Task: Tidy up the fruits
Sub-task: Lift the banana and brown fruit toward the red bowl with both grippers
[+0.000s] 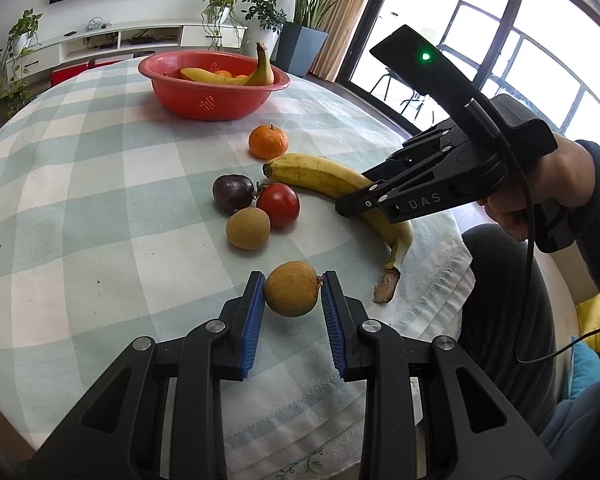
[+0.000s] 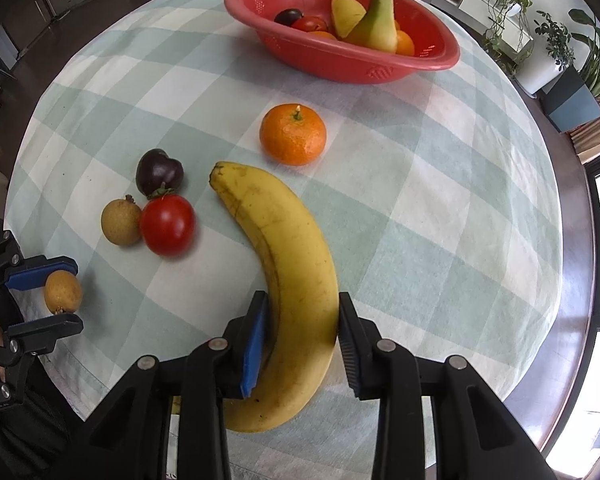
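Yellow and long, the banana (image 2: 296,280) lies on the checked counter (image 2: 420,200), and the right claw (image 2: 302,344) pinches it near its stem end, one pad on each side. Just beside the banana, past its blunt tip, sits an orange (image 2: 293,135), and beyond that stands the red bowl (image 2: 380,70) with more fruit inside. On the banana's other side huddle a tomato (image 2: 167,224), a dark plum (image 2: 159,172) and a small brown fruit (image 2: 120,222). The left claw (image 1: 293,292) pinches a round tan fruit (image 1: 291,288). The right claw tips steeply down; a hand (image 1: 540,196) grips its handle.
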